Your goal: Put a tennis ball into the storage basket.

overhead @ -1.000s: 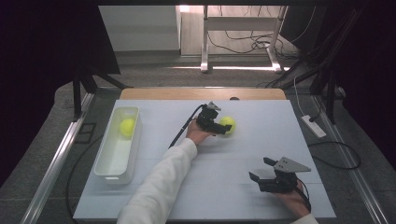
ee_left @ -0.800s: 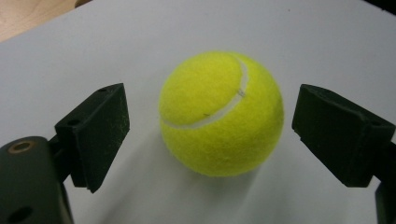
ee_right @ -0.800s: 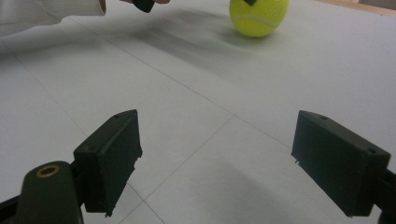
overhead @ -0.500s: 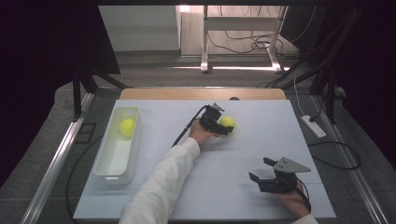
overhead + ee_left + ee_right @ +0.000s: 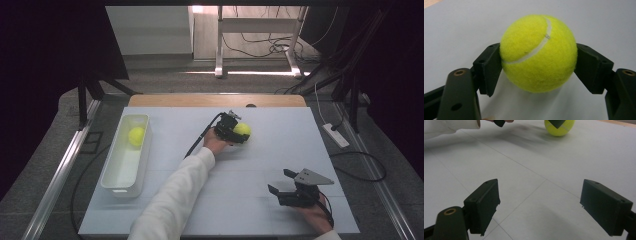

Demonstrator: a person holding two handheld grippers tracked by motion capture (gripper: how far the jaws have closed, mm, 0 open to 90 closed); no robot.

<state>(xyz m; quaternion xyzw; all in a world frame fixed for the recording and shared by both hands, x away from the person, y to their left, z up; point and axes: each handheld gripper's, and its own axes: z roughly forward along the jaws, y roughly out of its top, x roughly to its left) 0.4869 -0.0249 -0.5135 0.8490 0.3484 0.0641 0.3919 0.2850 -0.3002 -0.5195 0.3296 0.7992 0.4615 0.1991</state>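
the left gripper (image 5: 235, 131) sits near the middle of the table (image 5: 280, 150), slightly toward 12 o'clock. its jaws are pinched on a yellow tennis ball (image 5: 242, 129), one pad against each side of the ball. in the left gripper view the ball (image 5: 539, 52) sits between the two black pads (image 5: 487, 67), touching both, with its white seam curving from 1 o'clock down to 8 o'clock. the ball appears to rest on or just above the pale surface; contact with the table cannot be told.

the sleeve (image 5: 175, 200) of the left arm runs in from 6 o'clock toward the left gripper, and a black cable (image 5: 200, 137) trails from the gripper toward 7 o'clock.

the right gripper (image 5: 285, 187) rests low at 4 o'clock on the table, well apart from the ball, with a grey plate on top. its jaws are spread wide and hold nothing. in the right gripper view the ball (image 5: 559, 128) lies far off at 12 o'clock.

a white tray (image 5: 112, 177) lies along the table edge at 9 o'clock. a second yellow ball (image 5: 136, 136) lies inside its far end.
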